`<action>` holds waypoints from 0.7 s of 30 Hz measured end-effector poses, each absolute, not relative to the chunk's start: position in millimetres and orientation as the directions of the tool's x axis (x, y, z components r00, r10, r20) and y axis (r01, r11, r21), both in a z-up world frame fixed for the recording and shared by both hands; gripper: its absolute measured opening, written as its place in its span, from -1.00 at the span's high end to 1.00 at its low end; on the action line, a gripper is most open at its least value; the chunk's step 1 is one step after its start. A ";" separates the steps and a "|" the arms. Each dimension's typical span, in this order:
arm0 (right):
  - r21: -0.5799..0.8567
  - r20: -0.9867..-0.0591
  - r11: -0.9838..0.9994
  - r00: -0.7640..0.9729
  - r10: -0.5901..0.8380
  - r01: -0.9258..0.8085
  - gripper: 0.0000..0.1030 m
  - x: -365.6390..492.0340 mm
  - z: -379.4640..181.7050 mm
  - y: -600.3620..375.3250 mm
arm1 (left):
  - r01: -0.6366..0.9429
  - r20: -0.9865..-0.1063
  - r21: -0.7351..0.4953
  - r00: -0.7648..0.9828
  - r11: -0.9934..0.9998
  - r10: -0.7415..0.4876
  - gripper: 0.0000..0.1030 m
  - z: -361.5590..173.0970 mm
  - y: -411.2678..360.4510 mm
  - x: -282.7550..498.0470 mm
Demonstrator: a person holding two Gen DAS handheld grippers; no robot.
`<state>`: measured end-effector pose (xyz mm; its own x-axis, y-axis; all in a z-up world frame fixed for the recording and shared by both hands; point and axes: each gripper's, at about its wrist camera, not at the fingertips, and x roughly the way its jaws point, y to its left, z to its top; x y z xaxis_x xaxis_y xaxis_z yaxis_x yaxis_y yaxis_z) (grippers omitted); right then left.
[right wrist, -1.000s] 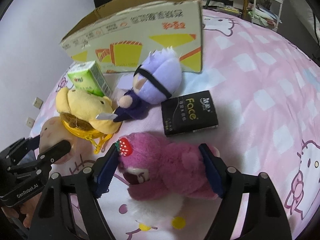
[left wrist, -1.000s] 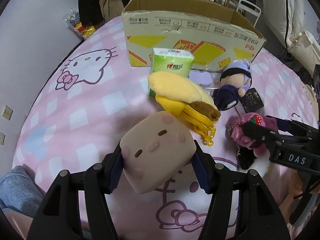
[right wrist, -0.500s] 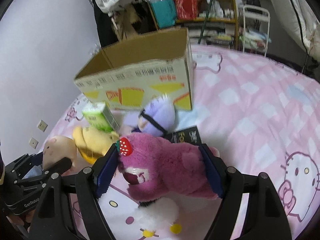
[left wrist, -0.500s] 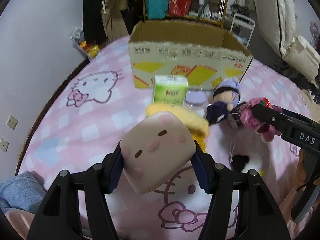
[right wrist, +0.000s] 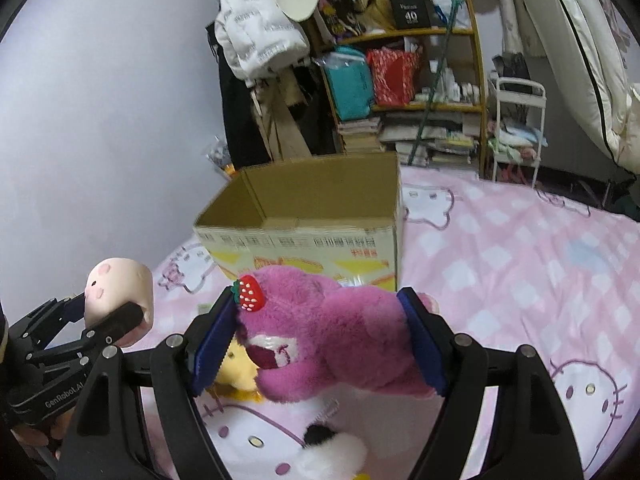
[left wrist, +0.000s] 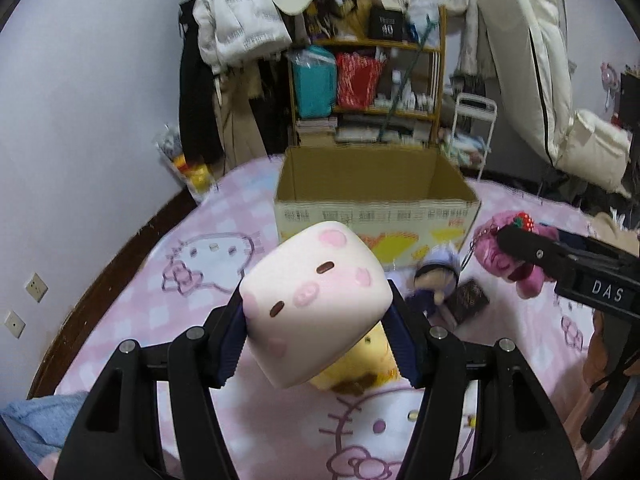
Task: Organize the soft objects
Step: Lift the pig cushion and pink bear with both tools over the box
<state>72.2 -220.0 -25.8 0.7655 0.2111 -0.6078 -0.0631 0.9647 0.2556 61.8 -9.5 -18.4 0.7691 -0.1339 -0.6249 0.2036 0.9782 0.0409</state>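
Bed: pink cat-print checked sheet (right wrist: 520, 264), open cardboard box (left wrist: 376, 204) mid-frame.
Left gripper (left wrist: 316, 336): angled down, clamping pale cube-shaped pig plush (left wrist: 316, 304).
Right gripper (right wrist: 320, 340): likewise tilted, squeezing fuzzy magenta bear plush (right wrist: 332, 324); apparently above sheet.

Bed (right wrist: 520, 280) under pink checked cat-print cover, open cardboard box (left wrist: 376, 208) standing on it toward the far edge, small purple-haired doll (left wrist: 434, 286) and black packet (left wrist: 468, 302) lying before the box, yellow plush (left wrist: 360, 364) nearer.

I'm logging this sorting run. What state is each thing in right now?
Left gripper: shut on pink cube plush, lifted.
Right gripper: shut on magenta bear plush, lifted.
Cardboard box: open, upright.
Yellow plush: lying on bed.
Purple-haired doll: lying on bed.
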 end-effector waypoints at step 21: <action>0.192 -0.450 0.978 0.878 0.165 -0.085 -0.62 143.3 43.5 -232.3 | 0.174 -0.420 0.044 0.897 0.984 -0.140 -0.20 59.8 -8.2 138.6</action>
